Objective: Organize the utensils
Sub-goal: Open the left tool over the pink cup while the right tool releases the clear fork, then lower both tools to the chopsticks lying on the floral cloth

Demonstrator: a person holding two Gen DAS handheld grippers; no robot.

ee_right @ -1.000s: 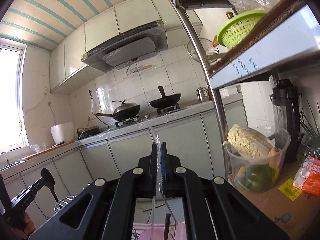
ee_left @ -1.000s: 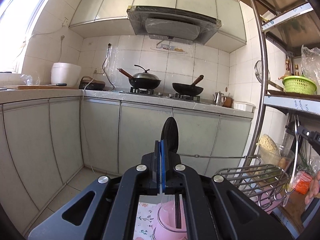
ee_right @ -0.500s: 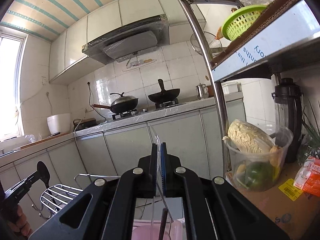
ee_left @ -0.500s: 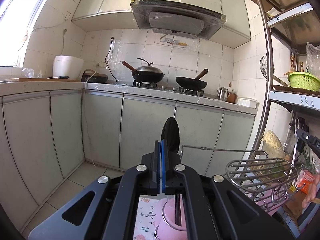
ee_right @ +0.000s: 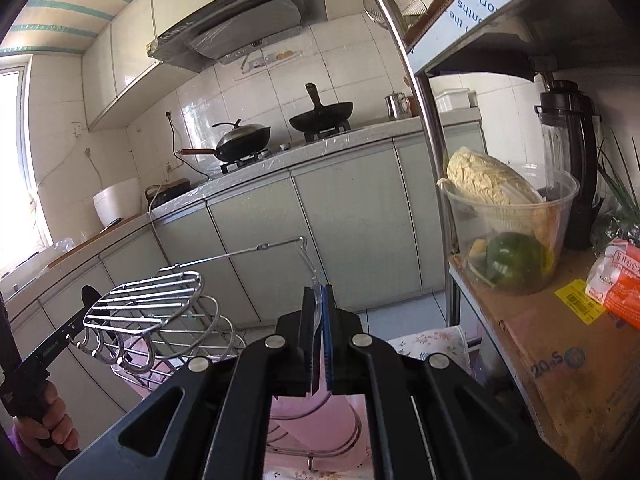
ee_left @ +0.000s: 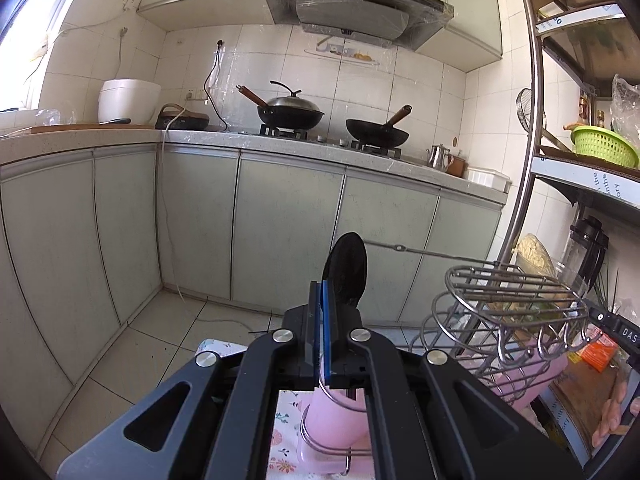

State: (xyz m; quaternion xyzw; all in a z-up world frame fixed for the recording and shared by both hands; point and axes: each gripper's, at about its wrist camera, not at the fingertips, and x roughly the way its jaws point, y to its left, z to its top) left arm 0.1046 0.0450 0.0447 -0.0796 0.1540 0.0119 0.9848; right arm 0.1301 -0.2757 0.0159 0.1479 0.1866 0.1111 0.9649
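My left gripper (ee_left: 322,285) is shut on a black spoon (ee_left: 345,268), whose bowl stands up past the fingertips. Below it a pink cup (ee_left: 334,416) sits in a wire ring holder on a floral cloth (ee_left: 282,440). My right gripper (ee_right: 319,290) is shut on a thin clear plastic utensil (ee_right: 311,267) that sticks up between the pads. The pink cup (ee_right: 320,416) lies right under it too. A wire rack with hooks (ee_left: 508,296) stands beside the cup; in the right wrist view the wire rack (ee_right: 152,304) is at the left, with the black spoon (ee_right: 89,295) behind it.
A counter (ee_left: 280,142) carries two black woks (ee_left: 290,114), a rice cooker (ee_left: 128,100) and a kettle. At the right a steel shelf unit (ee_right: 424,120) holds a clear tub of cabbage (ee_right: 508,216), a blender (ee_right: 568,160) and cardboard. A hand (ee_right: 44,420) grips the left tool.
Both grippers have sunk and tipped downward. The wire rack and pink cup now show much more in both views. Both jaws stay shut on their utensils.
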